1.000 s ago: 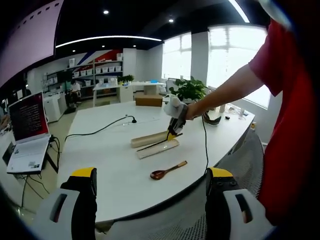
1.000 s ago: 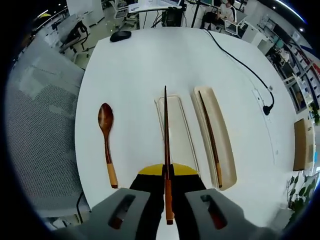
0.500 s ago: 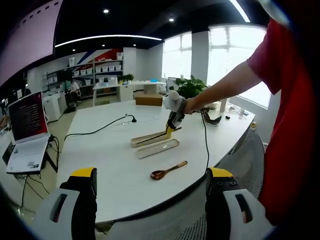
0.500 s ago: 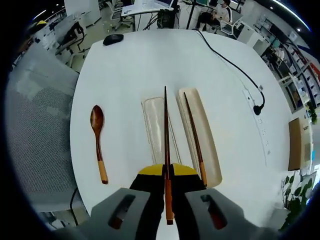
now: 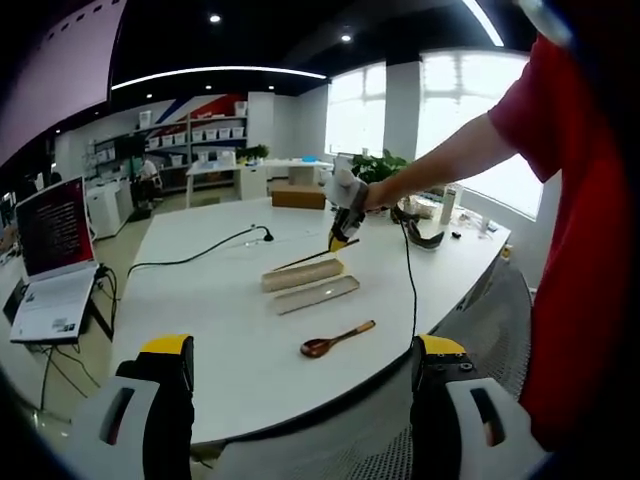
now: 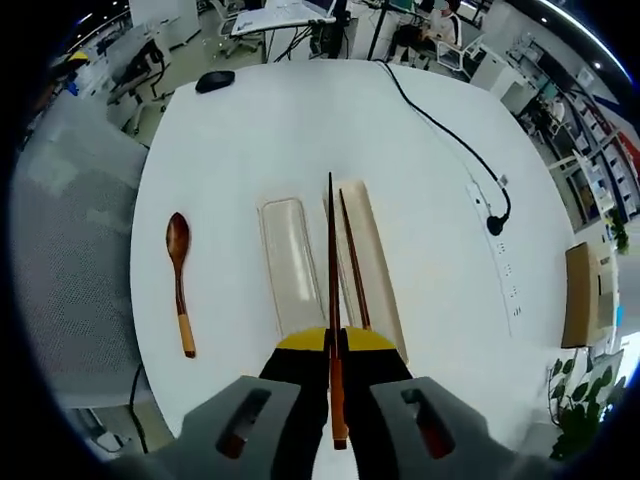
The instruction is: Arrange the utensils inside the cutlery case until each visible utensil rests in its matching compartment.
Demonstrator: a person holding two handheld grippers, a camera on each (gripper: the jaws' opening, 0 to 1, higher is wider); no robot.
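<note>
Jaws on the right gripper (image 6: 333, 352) are pinched tight on a dark wooden chopstick (image 6: 331, 260), which sticks straight out over the beige case tray (image 6: 378, 270); its tip looks lined up over the tray, but whether it's touching is hard to call. A second chopstick (image 6: 354, 260) already lies inside that tray. Just beside it sits the clear lid (image 6: 290, 265), and the wooden spoon (image 6: 179, 284) lies well apart on the white bench (image 6: 250, 130). The left gripper (image 5: 300, 400) has its jaws spread wide with nothing between them, hanging back off the bench edge. From there the tray (image 5: 302, 273) is small, so its contents can't be made out.
</note>
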